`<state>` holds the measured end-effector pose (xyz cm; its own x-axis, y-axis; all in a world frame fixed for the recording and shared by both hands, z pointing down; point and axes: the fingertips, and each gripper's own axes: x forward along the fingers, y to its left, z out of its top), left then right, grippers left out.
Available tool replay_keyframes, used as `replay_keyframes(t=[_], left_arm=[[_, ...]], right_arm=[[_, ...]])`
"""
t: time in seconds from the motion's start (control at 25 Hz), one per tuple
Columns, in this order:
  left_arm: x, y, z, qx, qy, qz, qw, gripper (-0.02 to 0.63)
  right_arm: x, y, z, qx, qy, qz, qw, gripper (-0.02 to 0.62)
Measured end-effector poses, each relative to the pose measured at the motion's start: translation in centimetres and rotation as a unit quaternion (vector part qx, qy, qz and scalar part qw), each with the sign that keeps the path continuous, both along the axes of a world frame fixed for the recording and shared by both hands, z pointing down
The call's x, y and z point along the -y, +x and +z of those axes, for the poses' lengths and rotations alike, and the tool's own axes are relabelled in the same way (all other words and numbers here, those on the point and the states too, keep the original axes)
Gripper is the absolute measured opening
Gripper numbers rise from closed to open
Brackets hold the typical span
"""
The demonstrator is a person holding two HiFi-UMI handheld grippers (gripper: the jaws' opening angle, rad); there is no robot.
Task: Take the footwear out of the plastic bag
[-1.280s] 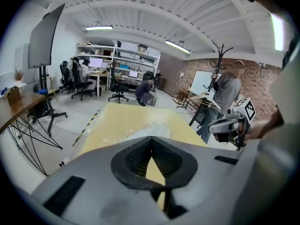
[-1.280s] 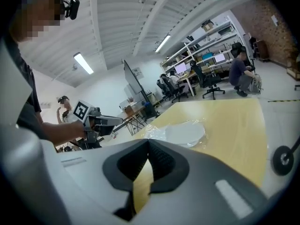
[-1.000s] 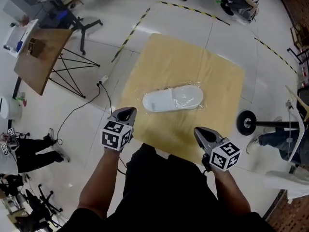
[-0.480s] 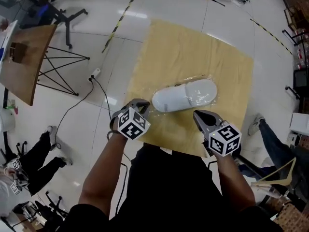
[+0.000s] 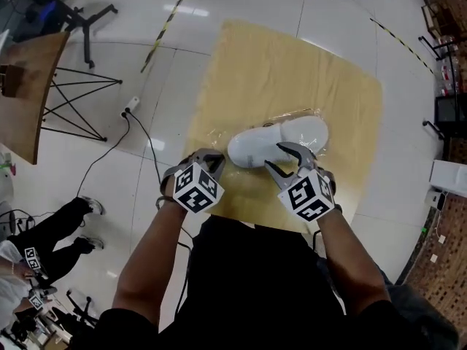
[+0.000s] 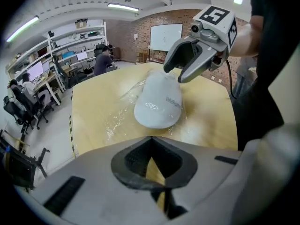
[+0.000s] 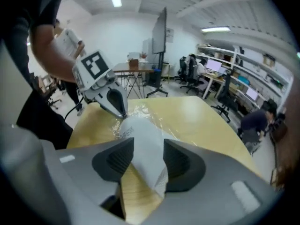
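A white slipper (image 5: 281, 141) lies in a clear plastic bag (image 5: 219, 133) on the yellow table (image 5: 292, 64). My right gripper (image 5: 281, 157) is over the slipper's near side. Its jaws are opening, and in the right gripper view the slipper (image 7: 143, 139) sits between them with the pads not pressing on it. My left gripper (image 5: 211, 157) is shut and empty, just left of the slipper's toe at the bag's edge. In the left gripper view the slipper (image 6: 159, 102) lies ahead in crinkled plastic (image 6: 117, 121), with the right gripper (image 6: 187, 62) above it.
A power strip with a black cable (image 5: 131, 106) lies on the floor left of the table. Farther left stands a wooden folding table (image 5: 29, 86), and a person (image 5: 51, 224) sits at lower left. Striped tape (image 5: 164, 24) marks the floor.
Both grippers have moved forward to the slipper. The right gripper has swung left over the slipper and its jaws have parted. The left gripper stays shut.
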<state>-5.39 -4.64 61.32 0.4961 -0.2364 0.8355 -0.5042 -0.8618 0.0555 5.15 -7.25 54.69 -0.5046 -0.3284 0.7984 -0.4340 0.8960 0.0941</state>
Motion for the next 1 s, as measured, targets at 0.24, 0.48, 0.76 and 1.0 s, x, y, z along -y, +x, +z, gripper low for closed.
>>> replay_keyframes(t=[0.24,0.48,0.76,1.0], left_arm=[[0.1,0.2,-0.1,-0.008,-0.014,-0.016,0.9997,0.008],[0.3,-0.4,-0.2,-0.010,-0.025,-0.039,0.9989,0.008],[0.2,-0.8,0.0,0.005,-0.034,-0.043,0.9985,0.008],[0.2,-1.7,0.0,0.021,-0.043,-0.053,0.9975,0.008]], right_arm=[[-0.5,-2.9,3.8,-0.042,-0.027,-0.068,0.996,0.190],[-0.5,-2.1,2.8,-0.022,-0.027,-0.048,0.998,0.066],[-1.0,-2.0,0.8,0.014,-0.010,-0.034,0.999,0.043],[-2.5,-2.5,-1.2,0.044,-0.013,-0.049,0.998,0.049]])
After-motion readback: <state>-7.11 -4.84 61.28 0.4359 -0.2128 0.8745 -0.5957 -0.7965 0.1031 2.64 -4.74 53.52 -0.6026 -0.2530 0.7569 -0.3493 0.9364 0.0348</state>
